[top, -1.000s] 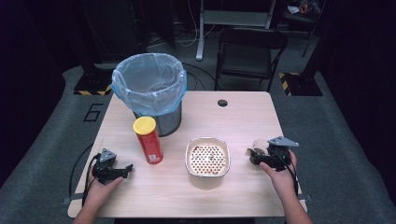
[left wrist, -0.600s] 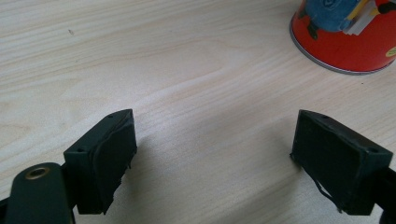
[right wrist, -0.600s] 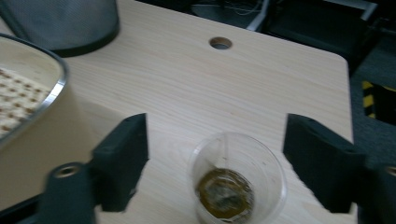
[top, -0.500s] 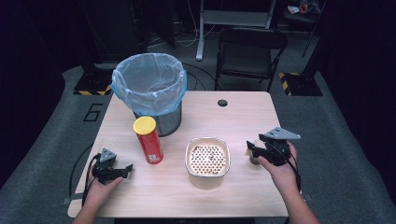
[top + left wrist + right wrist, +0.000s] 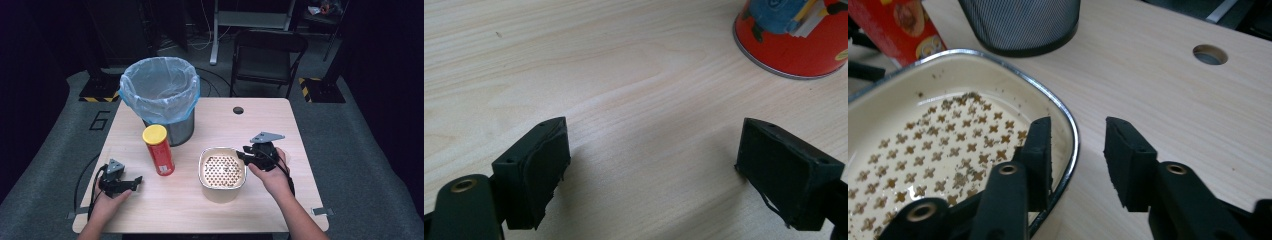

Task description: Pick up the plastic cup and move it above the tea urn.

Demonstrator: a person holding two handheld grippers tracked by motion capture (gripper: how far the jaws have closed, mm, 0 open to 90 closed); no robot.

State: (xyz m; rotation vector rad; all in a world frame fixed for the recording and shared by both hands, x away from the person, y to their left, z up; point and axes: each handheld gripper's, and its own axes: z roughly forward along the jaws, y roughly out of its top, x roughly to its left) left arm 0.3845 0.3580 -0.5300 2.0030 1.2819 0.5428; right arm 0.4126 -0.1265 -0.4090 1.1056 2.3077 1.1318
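One rounded enamel dish (image 5: pixel 222 172) (chrome-rimmed)

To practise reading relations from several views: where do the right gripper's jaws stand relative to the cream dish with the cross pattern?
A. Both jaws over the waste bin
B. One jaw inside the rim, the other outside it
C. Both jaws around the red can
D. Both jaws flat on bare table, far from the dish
B: in the right gripper view the right gripper straddles the dish's rim, a gap showing beside the outer jaw.
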